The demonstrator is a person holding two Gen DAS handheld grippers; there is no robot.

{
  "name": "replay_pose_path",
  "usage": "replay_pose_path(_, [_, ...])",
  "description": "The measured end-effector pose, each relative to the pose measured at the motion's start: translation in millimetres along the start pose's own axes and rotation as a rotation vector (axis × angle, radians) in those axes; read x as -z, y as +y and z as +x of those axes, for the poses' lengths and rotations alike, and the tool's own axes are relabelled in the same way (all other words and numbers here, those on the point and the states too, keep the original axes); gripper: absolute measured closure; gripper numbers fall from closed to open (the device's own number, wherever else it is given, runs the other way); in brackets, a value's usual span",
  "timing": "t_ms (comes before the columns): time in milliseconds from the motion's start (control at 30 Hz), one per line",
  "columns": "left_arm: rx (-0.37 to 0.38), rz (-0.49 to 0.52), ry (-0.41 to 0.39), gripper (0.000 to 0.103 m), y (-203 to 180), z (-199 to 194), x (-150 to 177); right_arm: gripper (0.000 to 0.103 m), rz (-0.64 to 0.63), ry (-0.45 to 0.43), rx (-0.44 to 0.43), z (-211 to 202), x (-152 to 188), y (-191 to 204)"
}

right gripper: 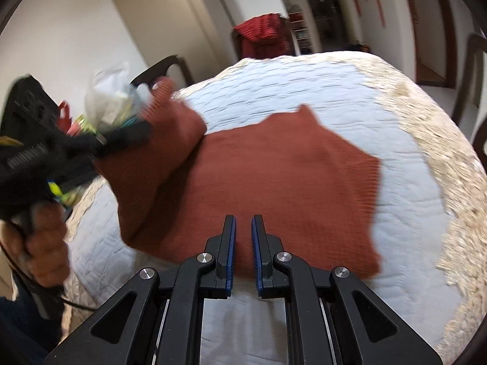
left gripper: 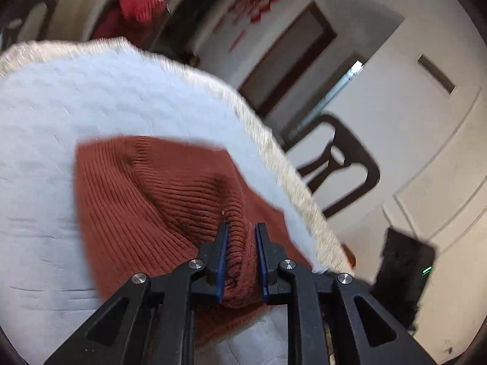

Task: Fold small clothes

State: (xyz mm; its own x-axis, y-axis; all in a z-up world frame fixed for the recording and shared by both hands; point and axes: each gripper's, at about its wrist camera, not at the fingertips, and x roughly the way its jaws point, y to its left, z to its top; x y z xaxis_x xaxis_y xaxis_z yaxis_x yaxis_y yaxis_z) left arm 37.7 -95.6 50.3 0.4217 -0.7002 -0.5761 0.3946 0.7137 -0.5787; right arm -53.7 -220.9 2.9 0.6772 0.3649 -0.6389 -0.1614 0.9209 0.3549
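Rust-brown ribbed knit garment (right gripper: pixel 289 182) lies on a counter covered by a pale blue quilted cloth (right gripper: pixel 304 82) with a cream fringed border (right gripper: pixel 426 115). Left hand-held gripper (left gripper: pixel 242 228) has a bunched fold of the knit clamped between its blue pads (left gripper: pixel 223 243); jaws stand narrow, with the ribbing squeezed into a ridge between them. In the right wrist view that same left hand-held gripper (right gripper: pixel 121 135) shows at the left edge, blurred, lifting one side of the garment clear of the cloth so that it hangs in a raised flap, while the rest stays flat on the quilt. A person's hand (right gripper: pixel 39 237) grips its handle low at left. Right hand-held gripper (right gripper: pixel 242 222) sits over the near edge of the garment, jaws drawn nearly together with only a slim gap; nothing is visibly pinched between the pads, and brown knit shows through the gap behind them. The garment's far edge has a small pointed corner (right gripper: pixel 304 111) sticking up toward the middle of the counter. Around the counter: a dark chair (left gripper: pixel 334 164) beside the fringed edge, white paneled walls, a red cloth-draped object (right gripper: pixel 264 35) beyond the far end, and a heap of clear plastic (right gripper: pixel 112 97) at the left. Both views are motion-blurred.
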Motion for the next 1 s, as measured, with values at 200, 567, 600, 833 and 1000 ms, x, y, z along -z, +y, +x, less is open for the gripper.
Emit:
replay_pose_path(200, [0.050,-0.006,-0.054,0.070,1.6,-21.9,8.4,0.082,0.119,-0.041,-0.066,-14.5,-1.4,-21.8])
replay_pose_path(567, [-0.139,-0.101,-0.134,0.067,61.7,-63.5,23.5,0.053,0.184,0.092,-0.382,20.2,-4.1,1.8])
replay_pose_path(600, [-0.143,-0.101,-0.128,0.067,63.0,-61.4,26.1,0.053,0.182,0.101,-0.390,22.5,-4.2,5.0])
replay_pose_path(833, [-0.152,-0.062,-0.130,0.066,59.2,-53.3,30.9,0.044,0.220,0.103,-0.390,26.1,-20.9,18.9])
replay_pose_path(1000, [-0.150,-0.060,-0.132,0.066,60.8,-52.3,32.6,0.044,0.288,0.098,-0.285,37.4,-26.9,10.5])
